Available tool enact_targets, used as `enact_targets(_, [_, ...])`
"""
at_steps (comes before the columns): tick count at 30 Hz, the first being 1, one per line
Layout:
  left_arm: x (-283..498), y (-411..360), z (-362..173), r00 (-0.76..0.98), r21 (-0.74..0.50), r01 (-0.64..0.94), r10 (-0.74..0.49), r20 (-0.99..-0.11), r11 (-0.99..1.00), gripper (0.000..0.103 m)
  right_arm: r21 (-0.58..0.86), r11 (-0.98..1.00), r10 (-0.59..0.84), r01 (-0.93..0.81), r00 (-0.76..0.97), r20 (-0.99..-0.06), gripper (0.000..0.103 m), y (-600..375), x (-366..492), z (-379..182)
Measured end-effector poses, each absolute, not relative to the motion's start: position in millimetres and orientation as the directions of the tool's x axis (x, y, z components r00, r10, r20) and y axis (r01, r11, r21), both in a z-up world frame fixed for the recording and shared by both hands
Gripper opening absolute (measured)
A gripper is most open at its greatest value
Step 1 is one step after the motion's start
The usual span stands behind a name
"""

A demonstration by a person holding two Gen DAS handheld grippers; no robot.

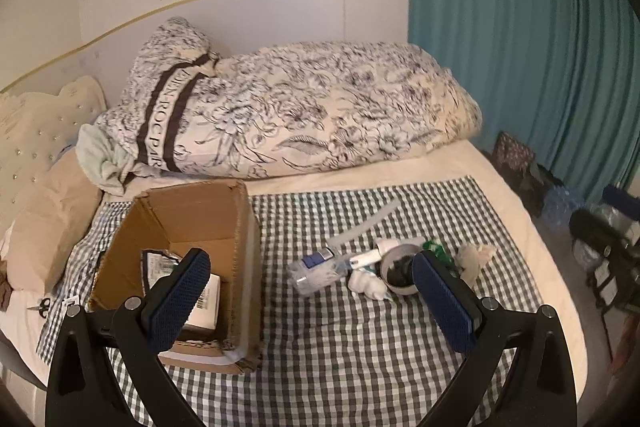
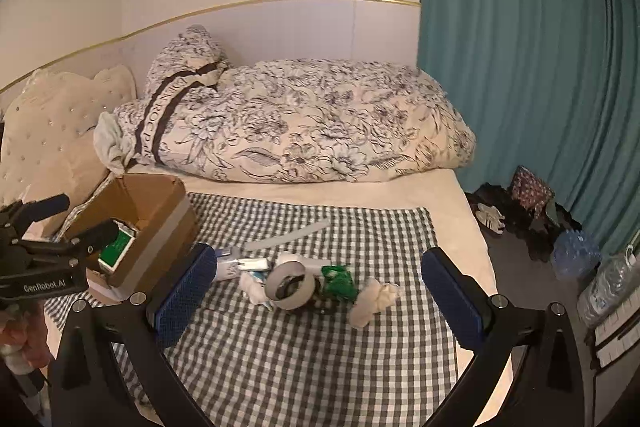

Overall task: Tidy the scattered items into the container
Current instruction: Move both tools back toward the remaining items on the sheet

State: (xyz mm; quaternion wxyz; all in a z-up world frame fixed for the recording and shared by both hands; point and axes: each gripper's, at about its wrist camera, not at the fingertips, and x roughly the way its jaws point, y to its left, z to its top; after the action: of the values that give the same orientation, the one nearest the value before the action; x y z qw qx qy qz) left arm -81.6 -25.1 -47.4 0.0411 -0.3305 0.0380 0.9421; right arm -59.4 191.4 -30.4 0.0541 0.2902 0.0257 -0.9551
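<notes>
The left black two-finger tool with blue textured pads [image 1: 312,299] is hanging with its jaws spread wide, nothing between them. The right black tool with matching blue pads [image 2: 320,295] is likewise gaping. The left tool is also showing at the right-wrist frame's left edge.

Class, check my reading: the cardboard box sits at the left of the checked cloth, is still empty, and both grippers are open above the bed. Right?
One slip: the cardboard box is not empty. The left wrist view shows a white labelled package inside, and the right wrist view shows a green-and-white carton. The rest holds: it sits at the left of the checked cloth, with the left gripper and right gripper open.
</notes>
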Motion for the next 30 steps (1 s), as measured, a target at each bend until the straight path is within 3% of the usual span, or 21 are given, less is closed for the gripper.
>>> enact_targets(30, [-143.6,14.3,-160.6,-0.634,0.048,-0.213,0.1,-0.767,-0.976,0.103,0.043,-0.999,-0.035,0.007,-0.697,-0.716,0.103,245.9,-117.4,-137.0])
